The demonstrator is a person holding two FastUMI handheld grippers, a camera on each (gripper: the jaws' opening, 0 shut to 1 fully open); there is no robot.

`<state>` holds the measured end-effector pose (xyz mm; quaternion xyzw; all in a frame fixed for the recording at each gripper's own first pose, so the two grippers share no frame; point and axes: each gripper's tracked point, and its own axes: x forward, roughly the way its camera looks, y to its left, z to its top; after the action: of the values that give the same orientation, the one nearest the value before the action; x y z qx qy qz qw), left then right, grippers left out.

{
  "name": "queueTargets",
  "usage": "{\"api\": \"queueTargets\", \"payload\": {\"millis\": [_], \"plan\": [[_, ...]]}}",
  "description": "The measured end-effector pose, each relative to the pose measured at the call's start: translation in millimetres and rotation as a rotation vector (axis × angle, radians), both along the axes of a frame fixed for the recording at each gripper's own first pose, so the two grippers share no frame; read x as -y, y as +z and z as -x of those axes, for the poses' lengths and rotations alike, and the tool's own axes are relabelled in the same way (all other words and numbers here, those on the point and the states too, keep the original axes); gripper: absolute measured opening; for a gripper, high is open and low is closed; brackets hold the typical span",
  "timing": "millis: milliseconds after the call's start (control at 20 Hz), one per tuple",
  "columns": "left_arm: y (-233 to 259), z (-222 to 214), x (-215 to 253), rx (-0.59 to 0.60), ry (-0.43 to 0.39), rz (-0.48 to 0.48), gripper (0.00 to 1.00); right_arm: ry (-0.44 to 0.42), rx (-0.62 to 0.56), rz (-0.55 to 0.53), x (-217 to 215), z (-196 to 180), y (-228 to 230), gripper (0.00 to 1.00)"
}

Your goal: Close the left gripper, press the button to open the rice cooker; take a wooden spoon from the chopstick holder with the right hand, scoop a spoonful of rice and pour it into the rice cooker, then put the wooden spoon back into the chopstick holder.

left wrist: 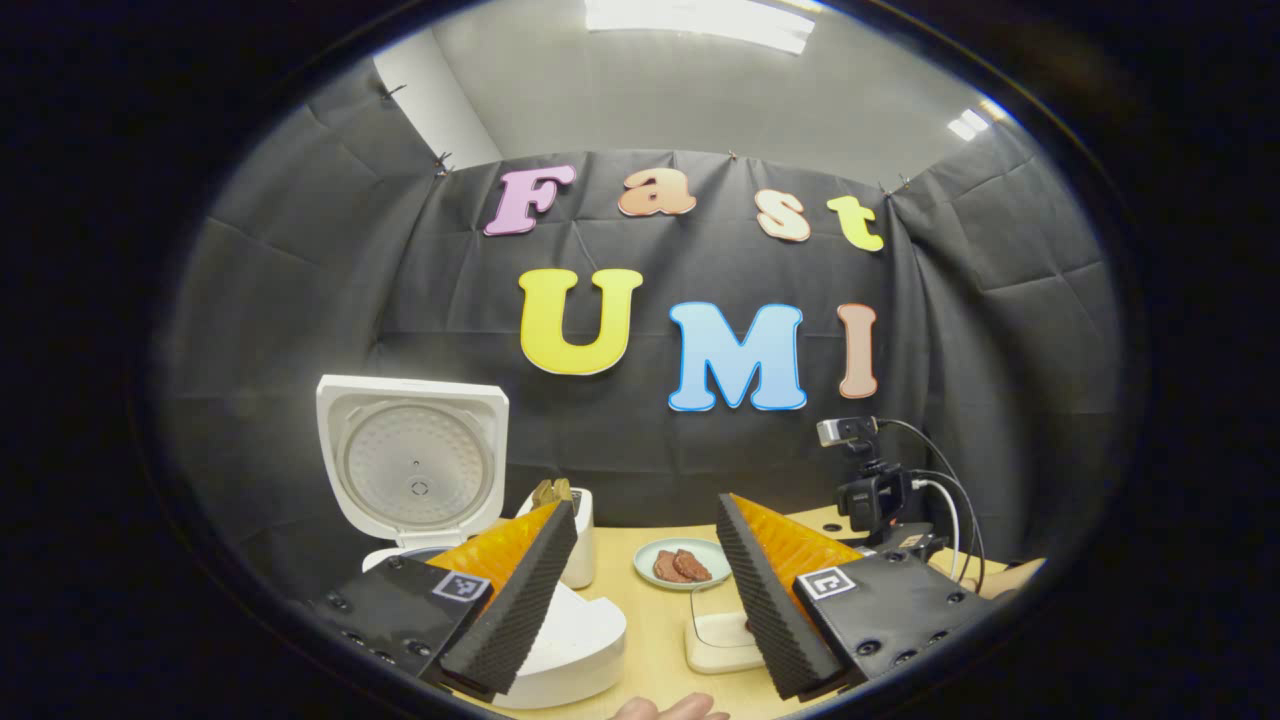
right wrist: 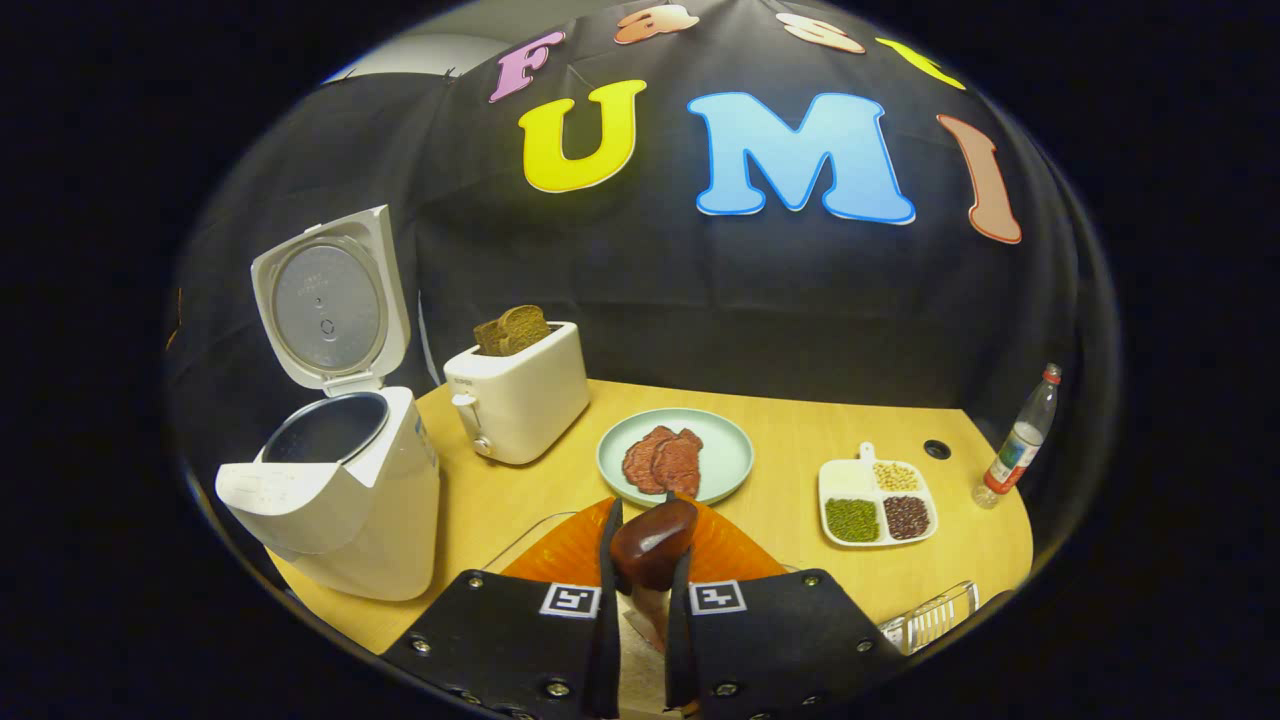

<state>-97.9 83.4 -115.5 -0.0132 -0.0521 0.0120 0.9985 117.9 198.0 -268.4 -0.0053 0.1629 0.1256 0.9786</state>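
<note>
The dark brown glossy wooden spoon (right wrist: 654,545) is clamped between the closed fingers of the right gripper (right wrist: 641,560), bowl forward, handle running back, aimed toward the table's far side, with the open white rice cooker (right wrist: 340,500) off to its left, while the left gripper (left wrist: 640,570) is held open.

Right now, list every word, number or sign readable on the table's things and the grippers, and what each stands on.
None can be read as words.
Cooker lid: faint print, too small to read.
Cooker panel: faint marks, too small.
Bottle: label blurred.
Right gripper, shut on the spoon: two square coded tags, no words.
Left gripper: two like tags.
</note>
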Motion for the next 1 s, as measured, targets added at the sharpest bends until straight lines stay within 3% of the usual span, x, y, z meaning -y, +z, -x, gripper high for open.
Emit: {"api": "queueTargets", "payload": {"millis": [250, 600, 1000], "plan": [[-2.9, 3.7, -7.9, 0.0, 0.009, 0.005, 0.96, 0.037, -0.033, -0.1, -10.6, 7.0, 7.7, 0.18], [-1.3, 4.5, -12.9, 0.005, 0.012, 0.023, 0.96, -0.004, -0.087, -0.397, 30.1, 3.4, 35.3, 0.18], [0.7, 6.4, -7.7, 0.001, 0.008, 0.014, 0.94, -0.038, -0.055, -0.528, 63.3, 3.7, 66.9, 0.18]]}}
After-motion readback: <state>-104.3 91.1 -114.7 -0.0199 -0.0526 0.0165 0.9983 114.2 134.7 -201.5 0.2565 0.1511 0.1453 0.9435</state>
